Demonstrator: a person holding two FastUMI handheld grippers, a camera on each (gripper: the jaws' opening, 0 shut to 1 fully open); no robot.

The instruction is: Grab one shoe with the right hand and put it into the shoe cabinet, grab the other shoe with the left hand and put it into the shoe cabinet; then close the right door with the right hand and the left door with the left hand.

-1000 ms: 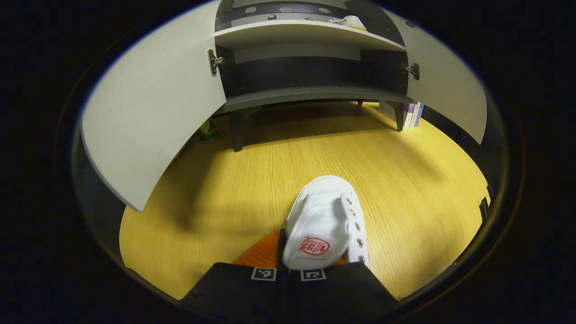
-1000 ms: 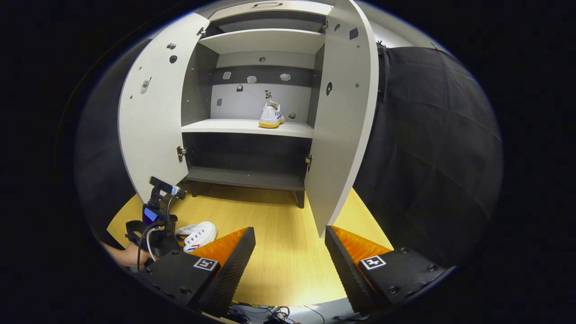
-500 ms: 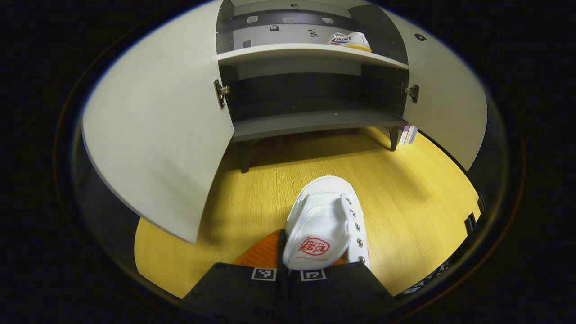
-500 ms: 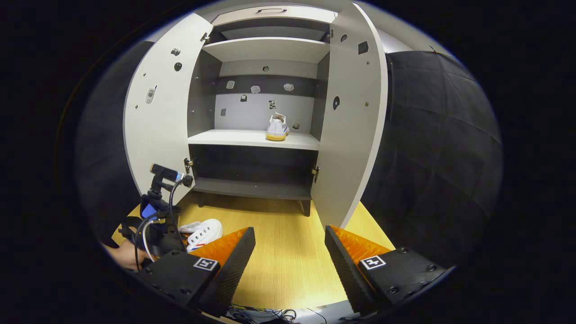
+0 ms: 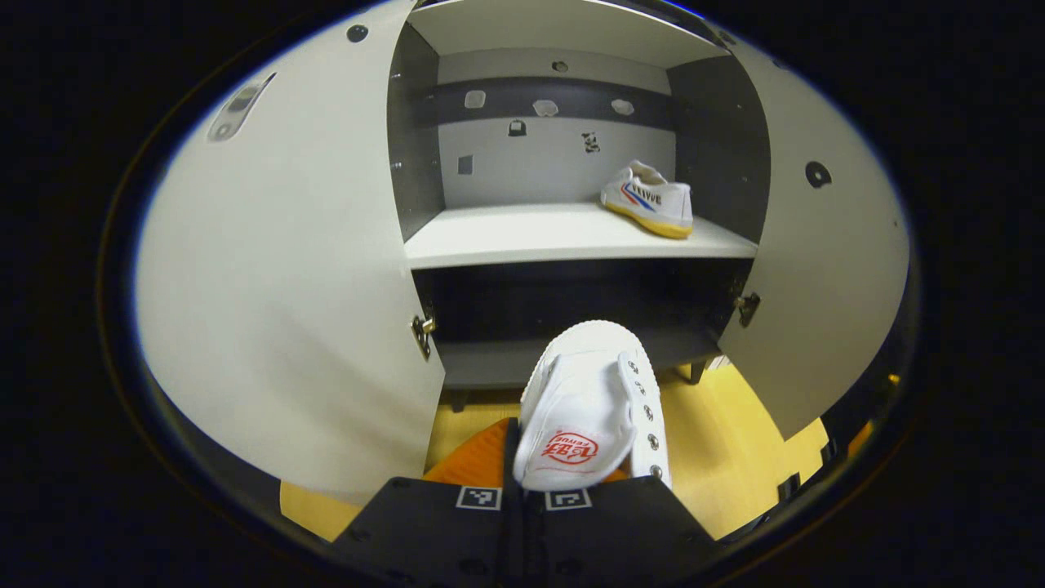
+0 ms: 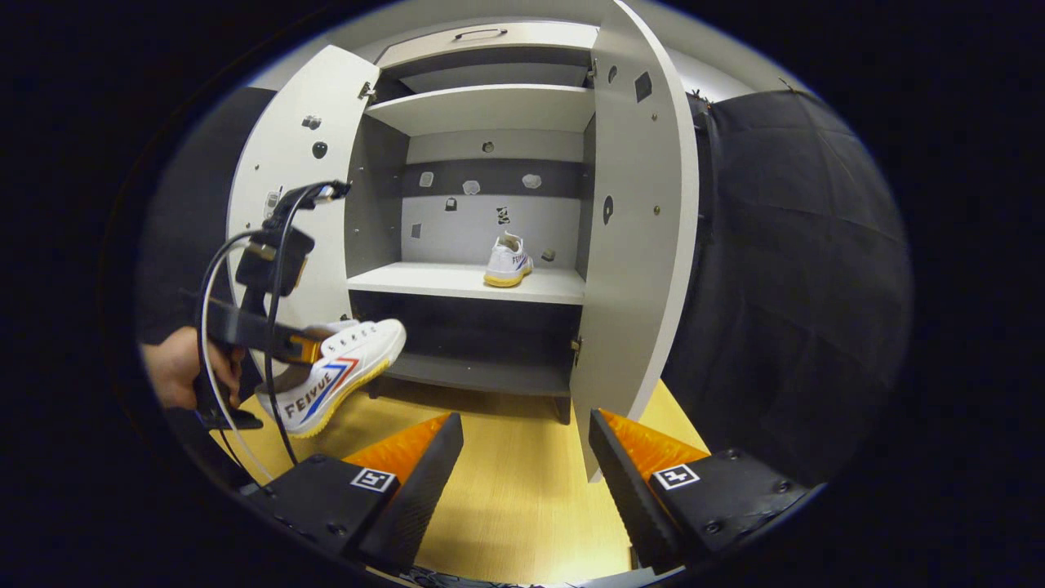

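Shoe (image 5: pixel 588 408) number two hangs pinched in my left gripper (image 5: pixel 522 490), off the floor before the open cabinet (image 5: pixel 571 233). I should clear the shelf lip, landing beside its mate (image 5: pixel 649 198) (right gripper (image 6: pixel 522 457) gapes empty).

The left gripper (image 5: pixel 522 490) is gripping a white shoe (image 5: pixel 589 408) at 6 o'clock. The cabinet (image 5: pixel 571 237) is standing open ahead, and a second shoe (image 5: pixel 649 198) is lying on its shelf at 1 o'clock.
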